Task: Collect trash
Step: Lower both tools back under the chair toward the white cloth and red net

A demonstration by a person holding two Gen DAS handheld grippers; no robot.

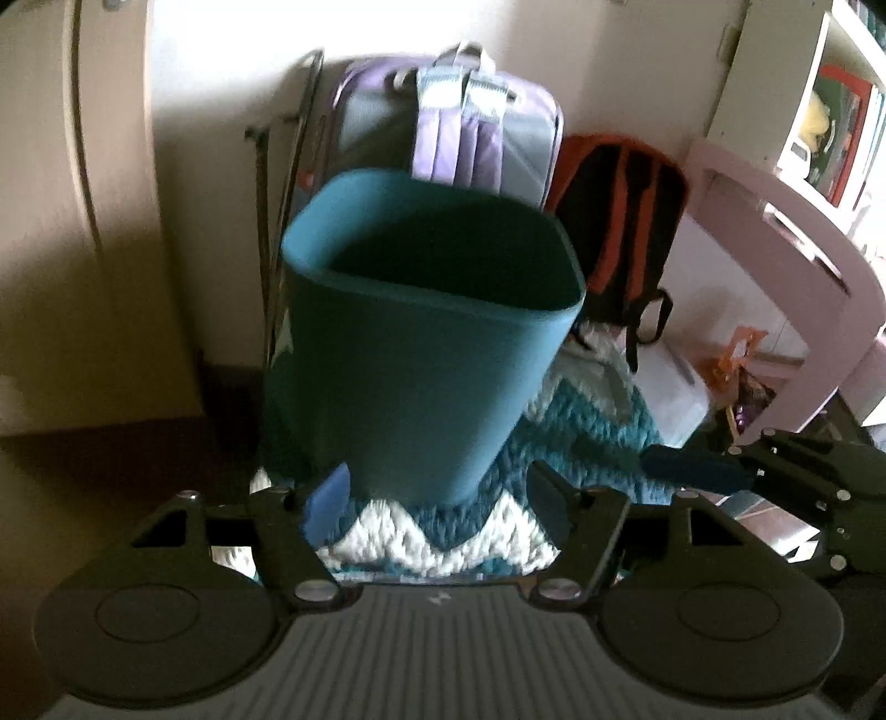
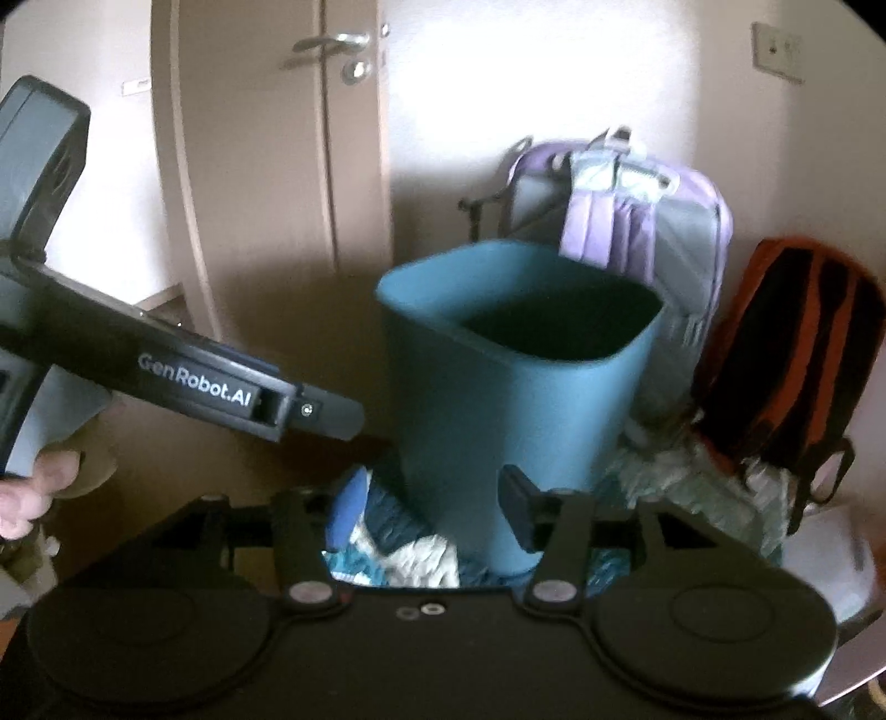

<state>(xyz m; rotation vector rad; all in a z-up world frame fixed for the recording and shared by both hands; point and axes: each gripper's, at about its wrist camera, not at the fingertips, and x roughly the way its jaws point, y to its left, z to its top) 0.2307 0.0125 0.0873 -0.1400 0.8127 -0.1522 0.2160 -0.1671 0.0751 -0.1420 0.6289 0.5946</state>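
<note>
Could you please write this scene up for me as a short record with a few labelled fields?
bin: teal bin, upright on the rug, inside looks dark
floor: teal and white zigzag rug
behind bin: purple backpack, orange and black backpack
left gripper: fingers apart, nothing between them
right gripper: fingers apart, nothing between them
far wall: door with lever handle
</note>
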